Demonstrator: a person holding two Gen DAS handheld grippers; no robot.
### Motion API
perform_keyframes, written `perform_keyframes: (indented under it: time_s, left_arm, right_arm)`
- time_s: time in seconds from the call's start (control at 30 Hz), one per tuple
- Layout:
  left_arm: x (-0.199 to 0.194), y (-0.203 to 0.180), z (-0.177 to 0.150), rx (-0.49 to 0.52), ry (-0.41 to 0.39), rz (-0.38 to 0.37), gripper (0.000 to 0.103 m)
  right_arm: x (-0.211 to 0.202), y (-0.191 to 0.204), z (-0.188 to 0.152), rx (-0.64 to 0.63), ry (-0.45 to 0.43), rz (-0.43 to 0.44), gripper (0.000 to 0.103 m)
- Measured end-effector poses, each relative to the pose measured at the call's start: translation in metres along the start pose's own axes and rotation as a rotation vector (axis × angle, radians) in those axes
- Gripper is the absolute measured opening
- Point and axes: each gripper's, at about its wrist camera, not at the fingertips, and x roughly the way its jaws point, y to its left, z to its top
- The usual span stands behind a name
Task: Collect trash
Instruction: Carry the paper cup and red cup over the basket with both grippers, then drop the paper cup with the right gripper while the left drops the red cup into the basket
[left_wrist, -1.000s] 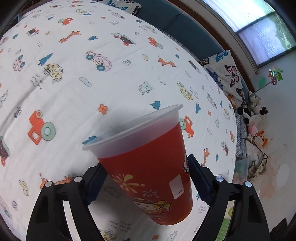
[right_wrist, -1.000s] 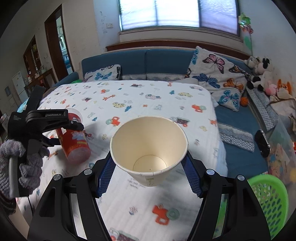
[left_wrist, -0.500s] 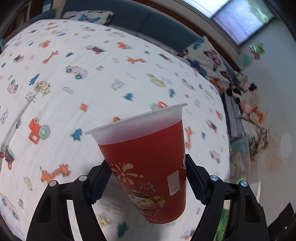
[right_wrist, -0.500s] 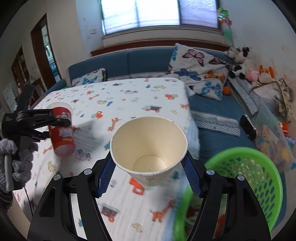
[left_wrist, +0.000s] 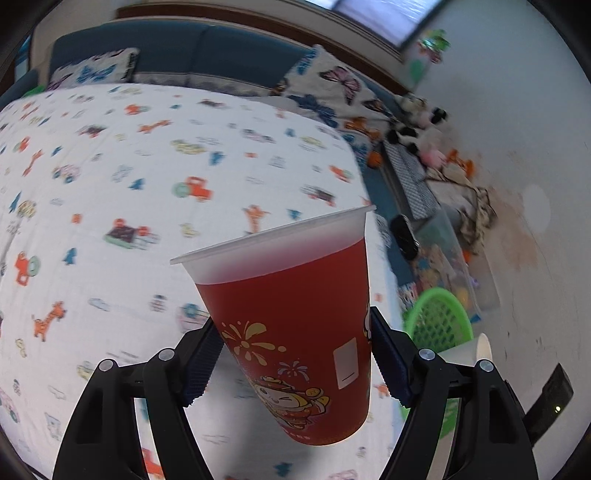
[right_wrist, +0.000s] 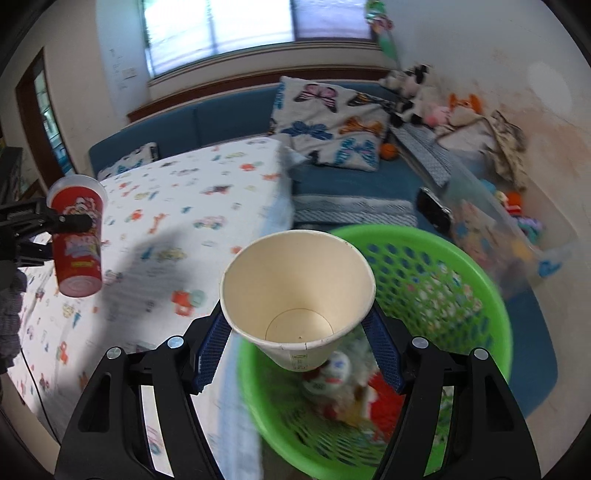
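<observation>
plastic, glossy and tapering, the red cup sits clamped between the ribbed blue pads of the left gripper, its frosted rim flaring wide and a cartoon figure with fireworks printed on its side. the jaws have just been closing a little on it, and it is held tilted above the bed sheet, a soft white cotton printed with small cars, giraffes and trees.

the right gripper pinches a cream paper cup, a plain matte cone with a rolled lip and a bare round base visible inside. this cup hangs over the near rim of the green basket, a round plastic tub with perforated walls, standing beside the bed edge; blurred white and red trash lies in its bottom.

behind lie a blue padded sofa, butterfly-print cushions and a heap of plush toys against the wall.
</observation>
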Motion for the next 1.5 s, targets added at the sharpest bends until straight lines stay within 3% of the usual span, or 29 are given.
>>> perform_keyframes:
  time_s: [0.4, 0.7, 1.13, 1.5]
  left_arm:
    - [0.017, -0.092, -0.022, 0.177, 0.050, -0.045, 0.072]
    - [0.035, -0.142, -0.038, 0.285, 0.087, -0.059, 0.072]
    - [0.056, -0.181, -0.052, 0.360, 0.128, -0.075, 0.072]
    - [0.070, -0.199, -0.062, 0.428, 0.146, -0.078, 0.072]
  right_arm:
    - [-0.005, -0.057, -0.029, 0.117, 0.033, -0.061, 0.070]
    - [-0.008, -0.075, -0.042, 0.161, 0.040, -0.073, 0.070]
    - [-0.007, -0.087, -0.048, 0.181, 0.051, -0.088, 0.071]
    - [-0.017, -0.094, -0.050, 0.203, 0.035, -0.095, 0.079]
